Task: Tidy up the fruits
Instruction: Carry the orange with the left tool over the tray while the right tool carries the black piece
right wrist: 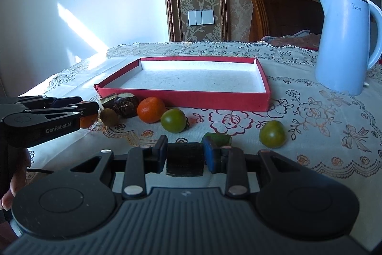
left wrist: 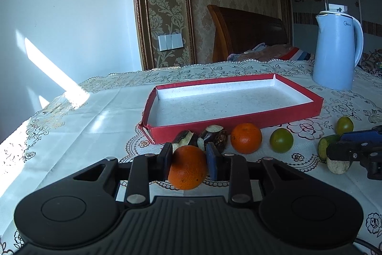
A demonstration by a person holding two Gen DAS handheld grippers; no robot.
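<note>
Left wrist view: left hand-held gripper (left wrist: 188, 160) clamped across the middle of a round orange citrus fruit (left wrist: 187, 167), just before the empty red cardboard tray (left wrist: 238, 122); firm, light, liable to roll. Right wrist view: right hand-held gripper (right wrist: 183, 155) clamped on a dark green ribbed cucumber chunk (right wrist: 185, 163) low over the surface (right wrist: 310, 135); stiff, its flat sides gripping securely.

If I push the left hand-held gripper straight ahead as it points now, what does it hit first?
Probably the dark cut fruit pieces right behind the orange that the left hand-held gripper is clamping, with the red tray wall just beyond. Depth is hard to judge through the fisheye.
</note>
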